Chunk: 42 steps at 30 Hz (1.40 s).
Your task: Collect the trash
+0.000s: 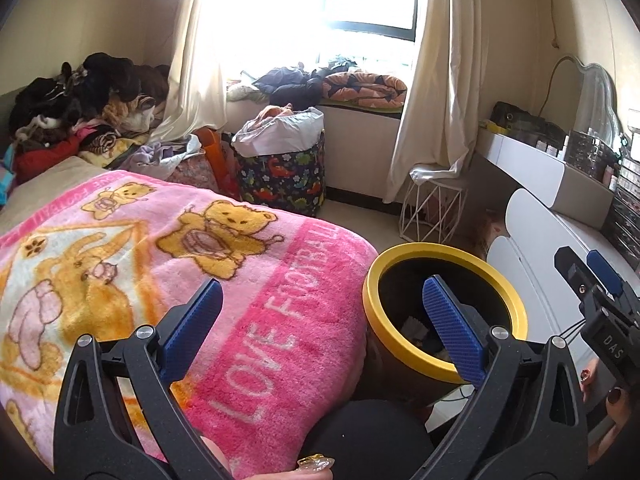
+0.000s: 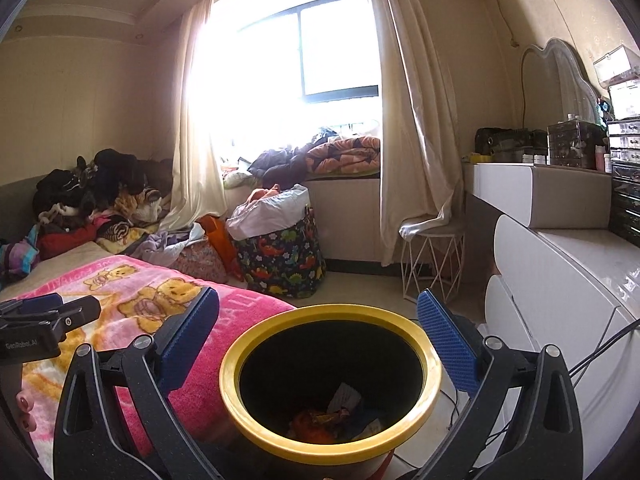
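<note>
A: Where is the trash bin?

B: The black trash bin with the yellow rim (image 2: pixel 430 364) stands on the floor between the bed and the white dresser (image 2: pixel 560 280), touching the pink teddy-bear blanket (image 1: pixel 248 280). Trash lies at its bottom (image 2: pixel 336 412): crumpled paper and orange wrappers.

A: And the right tool?

B: The right tool (image 2: pixel 318 336) hangs just above the bin, its blue pads (image 2: pixel 448 340) spread wide with nothing between them.

A: The left one?

B: The left tool (image 1: pixel 322 320) is over the blanket's edge beside the bin, spread just as wide and holding nothing. Its right pad (image 1: pixel 452 320) shows in front of the bin's mouth.

A: Anything else nearby?

B: A dinosaur-print basket (image 2: pixel 284 264) near the window seat, and a clothes pile (image 1: pixel 80 112) further up the bed.
</note>
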Available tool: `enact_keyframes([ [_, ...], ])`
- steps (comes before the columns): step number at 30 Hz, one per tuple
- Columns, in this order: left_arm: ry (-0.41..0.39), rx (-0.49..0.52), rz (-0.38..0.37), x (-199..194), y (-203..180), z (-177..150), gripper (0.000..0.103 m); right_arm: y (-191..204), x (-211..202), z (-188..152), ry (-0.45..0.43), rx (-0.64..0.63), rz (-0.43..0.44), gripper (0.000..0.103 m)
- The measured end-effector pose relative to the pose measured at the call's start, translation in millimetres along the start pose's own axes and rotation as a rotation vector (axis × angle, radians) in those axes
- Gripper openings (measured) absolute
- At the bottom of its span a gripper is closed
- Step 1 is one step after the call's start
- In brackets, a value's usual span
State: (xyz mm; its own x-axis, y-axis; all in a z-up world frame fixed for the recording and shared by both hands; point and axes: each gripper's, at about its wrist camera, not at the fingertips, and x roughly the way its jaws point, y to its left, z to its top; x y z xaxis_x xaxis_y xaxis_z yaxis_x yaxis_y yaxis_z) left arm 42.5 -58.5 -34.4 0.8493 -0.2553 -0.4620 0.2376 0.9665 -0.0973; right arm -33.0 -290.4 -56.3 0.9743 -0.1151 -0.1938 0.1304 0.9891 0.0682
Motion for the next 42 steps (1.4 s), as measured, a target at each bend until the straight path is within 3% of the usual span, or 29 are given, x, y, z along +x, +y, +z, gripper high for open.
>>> enact_keyframes([
  [42,-0.001,-0.002,0.008,-0.5,-1.3,1.3,0.092,-1.7,1.9,3.7,-0.015,0.007,-0.016,0.096],
])
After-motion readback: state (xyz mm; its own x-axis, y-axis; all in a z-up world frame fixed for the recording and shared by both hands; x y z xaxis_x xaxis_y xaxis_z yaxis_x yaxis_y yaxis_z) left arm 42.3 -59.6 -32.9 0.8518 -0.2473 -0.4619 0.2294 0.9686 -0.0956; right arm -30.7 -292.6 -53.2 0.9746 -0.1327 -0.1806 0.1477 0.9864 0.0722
